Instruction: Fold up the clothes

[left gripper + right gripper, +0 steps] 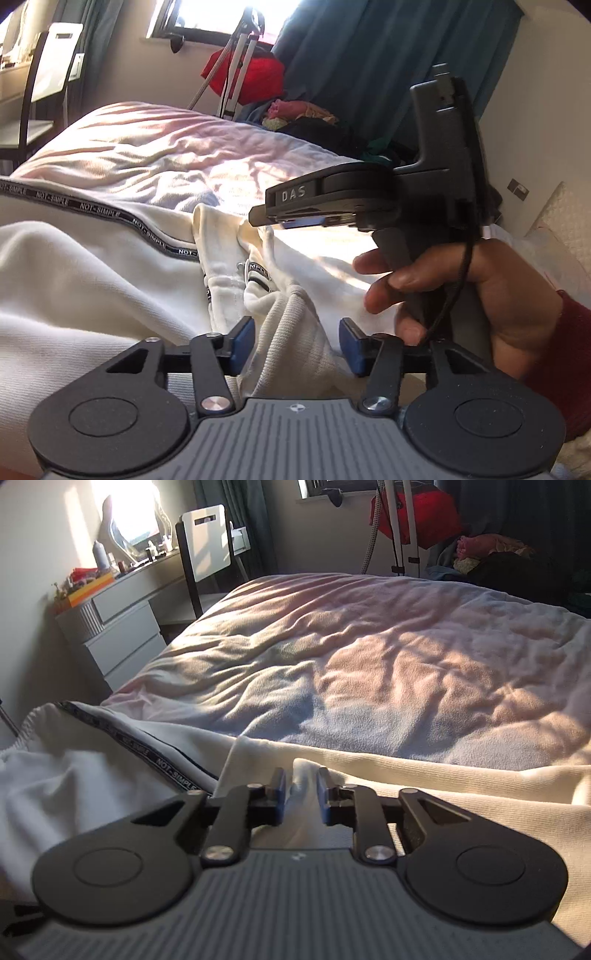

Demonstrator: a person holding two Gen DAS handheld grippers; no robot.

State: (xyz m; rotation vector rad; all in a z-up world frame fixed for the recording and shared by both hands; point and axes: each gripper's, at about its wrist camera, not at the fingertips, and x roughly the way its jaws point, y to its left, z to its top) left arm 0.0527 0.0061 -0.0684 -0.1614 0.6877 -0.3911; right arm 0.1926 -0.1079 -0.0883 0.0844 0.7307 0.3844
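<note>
Folding has barely started, by the look of it: the cream-white cotton sweatshirt with black lettered tape trim point(92, 266) lies rumpled across the near edge of the bed point(369, 657), its ribbed hem and neckline bunched in the middle rather than squared up. No neat crease or finished fold shows in either view, so smoothing, folding the sides in and doubling the body all seem left to do.

In the left wrist view the left hand-held gripper point(297, 341) has its blue pads apart, with a ridge of ribbed cream cloth running up between them; the pads do not press on it. The right hand-held gripper point(302, 794) stands with its fingers narrower but parted as well, a peak of the same cloth rising between them; whether the pads touch that cloth I cannot tell, though they do not look clamped. From the left camera this right tool appears from the side, held by a hand point(480, 291) in a dark red sleeve just above the garment.

Beyond the sweatshirt the crumpled pale pink bedsheet is free of other items, giving room to lay the garment flat. Farther off stand a white-backed chair point(207, 542), a grey chest of drawers point(122, 635), a red bag point(255, 74) by the window and a heap of mixed clothes point(306, 114) near the blue curtain point(369, 55), all well apart from the work. Strong sun patches and deep shadow may hide the cloth edges.
</note>
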